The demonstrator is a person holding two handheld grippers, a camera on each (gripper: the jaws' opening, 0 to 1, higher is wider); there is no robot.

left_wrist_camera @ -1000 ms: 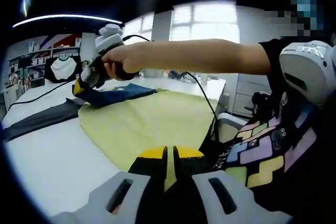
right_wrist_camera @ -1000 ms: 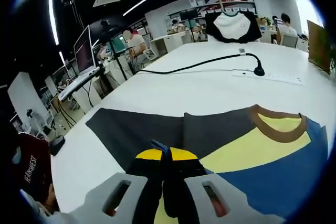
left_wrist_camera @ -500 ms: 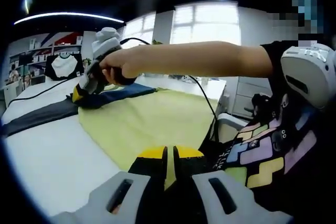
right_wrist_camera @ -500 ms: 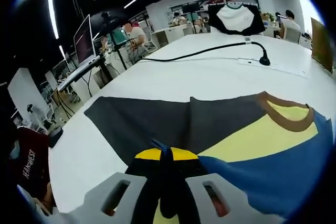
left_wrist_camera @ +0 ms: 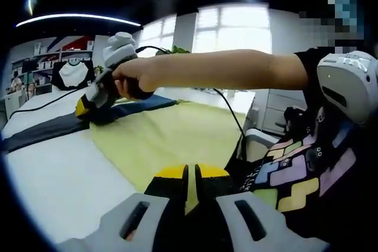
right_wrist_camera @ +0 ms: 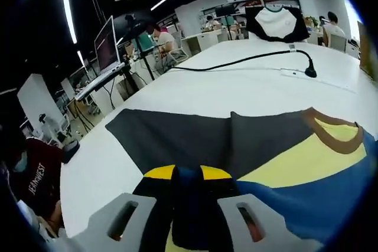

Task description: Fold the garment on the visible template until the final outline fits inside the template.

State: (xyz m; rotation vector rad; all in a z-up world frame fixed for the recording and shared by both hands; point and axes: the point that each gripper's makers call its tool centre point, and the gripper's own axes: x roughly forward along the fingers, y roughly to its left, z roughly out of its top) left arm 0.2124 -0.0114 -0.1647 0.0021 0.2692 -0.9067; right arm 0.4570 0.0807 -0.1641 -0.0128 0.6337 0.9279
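A yellow and blue shirt (left_wrist_camera: pixel 177 140) is lying spread on the white counter (left_wrist_camera: pixel 53 175), over a dark grey template (right_wrist_camera: pixel 177 140). The left claw (left_wrist_camera: pixel 189 174) is sitting closed at six o'clock, pinching the yellow hem. The right claw (right_wrist_camera: pixel 189 175) is clamping a blue fold of the shirt; in the left gripper view it is resting at nine o'clock, held in a hand (left_wrist_camera: pixel 136 78).
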